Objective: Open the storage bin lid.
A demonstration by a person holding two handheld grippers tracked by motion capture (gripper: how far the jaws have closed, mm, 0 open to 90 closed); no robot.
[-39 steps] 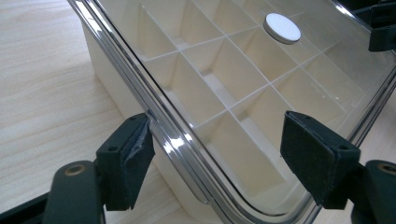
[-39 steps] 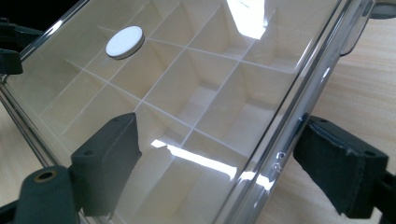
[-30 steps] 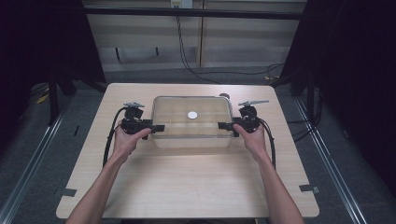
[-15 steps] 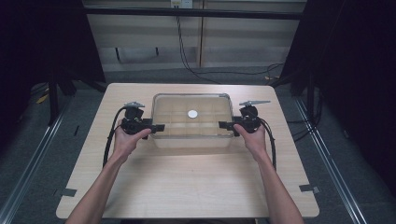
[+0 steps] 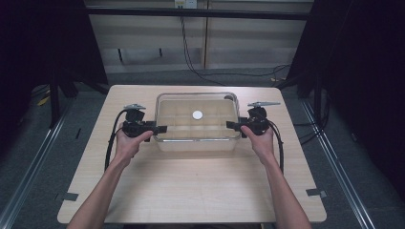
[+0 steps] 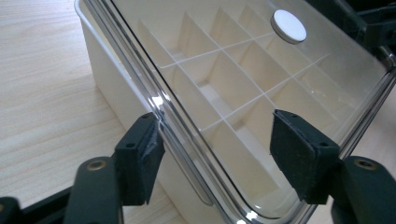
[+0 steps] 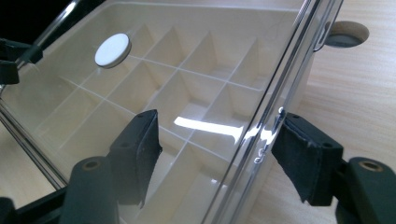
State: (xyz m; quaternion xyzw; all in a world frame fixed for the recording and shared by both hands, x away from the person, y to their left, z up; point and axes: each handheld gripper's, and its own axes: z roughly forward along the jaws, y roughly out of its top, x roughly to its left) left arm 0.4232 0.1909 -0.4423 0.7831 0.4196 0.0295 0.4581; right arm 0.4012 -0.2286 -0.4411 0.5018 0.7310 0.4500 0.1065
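A person works at a pale wooden table with a tool in each hand, one at either short end of a clear plastic lid that sits on a cream divided storage box near the table's far middle. The left tool has its jaws apart, straddling the lid's raised edge: one pad lies against the outer rim, the other stands over the clear panel, not yet pressed in. The right tool mirrors it at the opposite end, jaws likewise apart on either side of the rim. A white round knob marks the lid's centre, and a cable hole in the table shows just beyond the box. The step in hand looks like taking hold of the lid at both ends; the next move would call for both tools to clamp on the rim together, then an even, level lift so the lid does not tilt or drag the box.
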